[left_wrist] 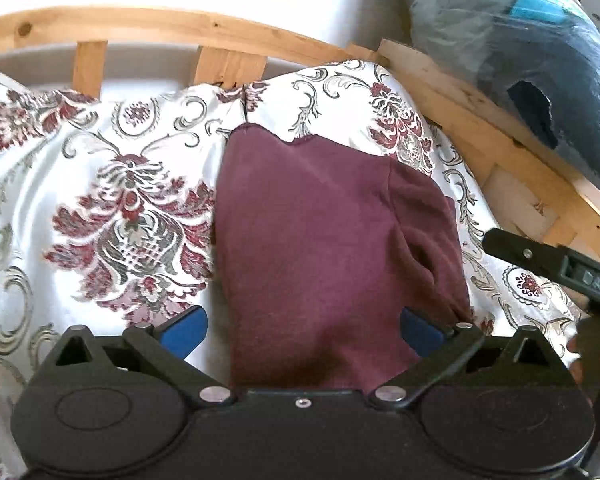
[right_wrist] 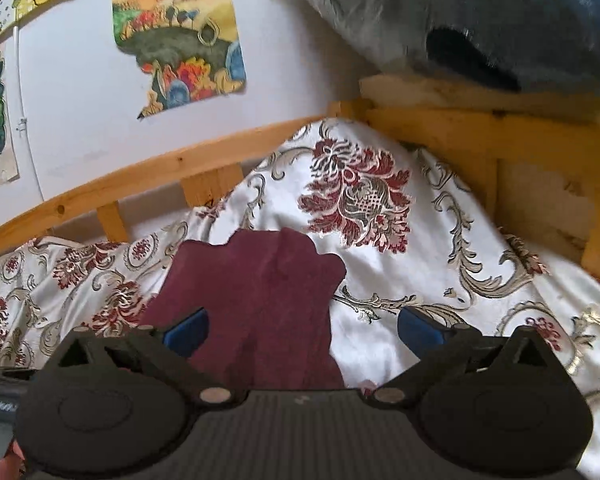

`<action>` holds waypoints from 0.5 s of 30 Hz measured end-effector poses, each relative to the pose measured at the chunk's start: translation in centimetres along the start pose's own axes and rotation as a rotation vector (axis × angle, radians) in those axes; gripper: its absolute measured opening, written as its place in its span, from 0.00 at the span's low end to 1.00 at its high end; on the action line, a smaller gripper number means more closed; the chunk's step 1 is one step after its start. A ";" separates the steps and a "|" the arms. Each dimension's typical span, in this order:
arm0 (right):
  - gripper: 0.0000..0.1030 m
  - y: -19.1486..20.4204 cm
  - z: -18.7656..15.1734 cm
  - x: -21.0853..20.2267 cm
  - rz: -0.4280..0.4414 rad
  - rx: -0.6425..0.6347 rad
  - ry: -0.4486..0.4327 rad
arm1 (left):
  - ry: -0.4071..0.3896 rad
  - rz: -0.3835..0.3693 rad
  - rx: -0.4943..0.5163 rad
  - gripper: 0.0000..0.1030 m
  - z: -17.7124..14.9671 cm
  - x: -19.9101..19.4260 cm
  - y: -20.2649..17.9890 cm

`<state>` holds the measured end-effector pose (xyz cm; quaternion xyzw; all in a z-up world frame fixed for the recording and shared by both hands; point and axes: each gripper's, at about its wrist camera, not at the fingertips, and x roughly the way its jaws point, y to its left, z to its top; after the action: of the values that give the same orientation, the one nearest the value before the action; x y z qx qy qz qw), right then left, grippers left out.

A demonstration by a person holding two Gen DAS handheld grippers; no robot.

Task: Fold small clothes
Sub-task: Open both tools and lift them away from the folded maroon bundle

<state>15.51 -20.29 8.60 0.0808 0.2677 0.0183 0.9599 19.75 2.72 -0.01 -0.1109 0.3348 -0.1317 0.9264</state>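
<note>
Left wrist view, left side: floral bedspread (left_wrist: 112, 208) on the bed, wooden bed frame (left_wrist: 148, 24) across the top. Centre: maroon garment (left_wrist: 324, 240) lies on the bedspread, partly folded, a layer doubled over at its right. Left gripper (left_wrist: 302, 330) low in frame, fingers apart, nothing held, cloth running between them. Lower right: the right gripper's finger shows. Right wrist view: right gripper (right_wrist: 302, 330) has its fingers apart too, garment lower centre-left under them. Likely light, soft, limp; wrinkles easily. Best pinched at the near hem corners. Plastic-wrapped bundle (right_wrist: 480, 20) upper right.
</note>
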 end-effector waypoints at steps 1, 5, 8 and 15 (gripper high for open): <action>1.00 0.3 -0.1 -0.7 0.000 0.011 -0.012 | -0.002 0.009 0.000 0.99 0.2 -0.5 -0.2; 1.00 1.5 -0.7 -3.5 -0.010 0.015 -0.054 | -0.044 0.033 -0.007 0.99 0.4 -2.6 -0.6; 1.00 2.3 -1.1 -5.4 -0.040 -0.006 -0.096 | -0.076 0.046 0.016 0.99 0.9 -4.2 -1.1; 1.00 3.5 -1.3 -9.1 -0.002 -0.038 -0.191 | -0.205 0.048 0.102 0.99 1.8 -8.6 -2.4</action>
<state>7.08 -17.33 12.78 0.0636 0.1749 0.0146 0.9824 14.09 3.38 7.13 -0.0686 0.2338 -0.1145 0.9631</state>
